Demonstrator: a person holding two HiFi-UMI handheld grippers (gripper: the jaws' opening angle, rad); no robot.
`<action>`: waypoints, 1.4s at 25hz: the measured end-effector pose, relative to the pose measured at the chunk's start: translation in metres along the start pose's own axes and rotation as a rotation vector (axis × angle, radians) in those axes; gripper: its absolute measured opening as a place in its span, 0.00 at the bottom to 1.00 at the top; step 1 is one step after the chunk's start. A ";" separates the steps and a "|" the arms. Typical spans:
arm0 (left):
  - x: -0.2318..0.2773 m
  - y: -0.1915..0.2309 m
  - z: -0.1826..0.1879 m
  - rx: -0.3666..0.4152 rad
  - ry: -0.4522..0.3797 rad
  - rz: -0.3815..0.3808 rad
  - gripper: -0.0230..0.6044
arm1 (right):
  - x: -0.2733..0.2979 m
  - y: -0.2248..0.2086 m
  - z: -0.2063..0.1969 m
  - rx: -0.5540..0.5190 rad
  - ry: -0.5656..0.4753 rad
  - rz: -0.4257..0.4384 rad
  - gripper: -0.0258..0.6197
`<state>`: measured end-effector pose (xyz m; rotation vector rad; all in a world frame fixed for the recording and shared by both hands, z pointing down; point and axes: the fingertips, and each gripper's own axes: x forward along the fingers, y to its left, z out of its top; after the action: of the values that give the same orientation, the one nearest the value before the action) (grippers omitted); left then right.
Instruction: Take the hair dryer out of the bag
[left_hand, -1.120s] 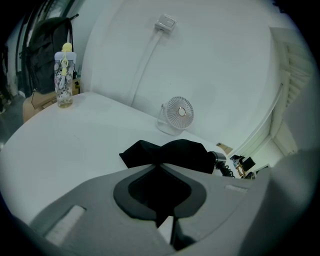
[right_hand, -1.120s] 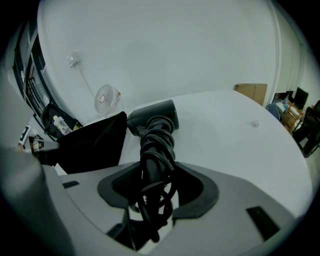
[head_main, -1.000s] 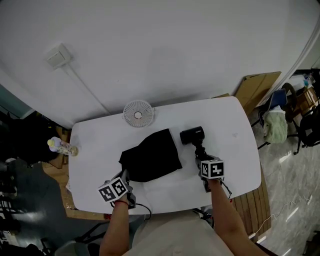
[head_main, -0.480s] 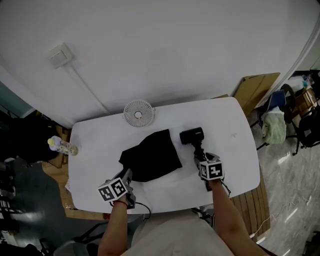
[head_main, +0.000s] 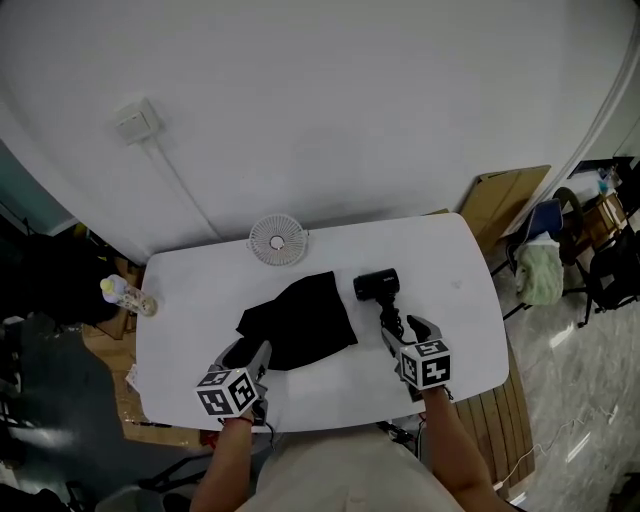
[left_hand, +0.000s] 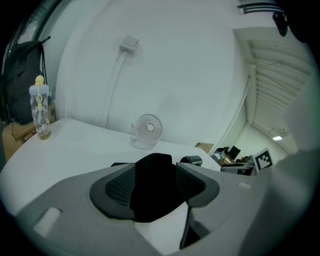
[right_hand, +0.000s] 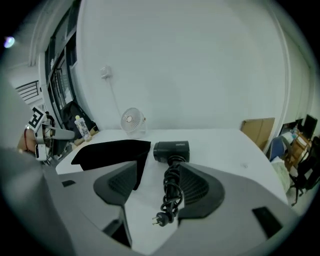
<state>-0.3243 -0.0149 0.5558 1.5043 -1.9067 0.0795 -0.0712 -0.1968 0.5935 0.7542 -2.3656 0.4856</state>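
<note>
The black hair dryer (head_main: 377, 285) lies on the white table (head_main: 455, 300), outside the flat black bag (head_main: 296, 322) and to its right. Its coiled cord (head_main: 388, 318) trails toward the near edge. My right gripper (head_main: 406, 332) hangs above the cord's end; its jaws have just been opening and stand wide, and the cord (right_hand: 170, 192) and plug (right_hand: 159, 218) lie on the table beneath them, untouched. My left gripper (head_main: 247, 352) hovers over the bag's near corner. Its jaws have just been opening, and the bag (left_hand: 152, 185) shows between them, free of the pads.
A small white fan (head_main: 277, 240) stands at the table's far edge, and a bottle (head_main: 125, 295) sits at the far left corner. Cardboard (head_main: 505, 195) and a chair (head_main: 545, 265) stand beyond the right end. A wall socket (head_main: 135, 120) with a cable hangs behind.
Both grippers have lifted off the table and drawn back toward the near edge. The left jaws have let go of the bag's corner, and the right jaws have spread apart above the cord.
</note>
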 end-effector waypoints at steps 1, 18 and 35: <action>-0.004 -0.008 0.004 0.014 -0.014 -0.015 0.42 | -0.007 0.003 0.005 -0.017 -0.015 0.000 0.46; -0.065 -0.138 0.010 0.188 -0.152 -0.259 0.35 | -0.115 0.056 0.022 -0.066 -0.193 0.113 0.17; -0.082 -0.191 -0.014 0.213 -0.187 -0.382 0.05 | -0.170 0.063 0.001 -0.041 -0.201 0.152 0.06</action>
<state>-0.1442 -0.0022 0.4524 2.0593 -1.7582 -0.0332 0.0015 -0.0812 0.4742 0.6334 -2.6251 0.4405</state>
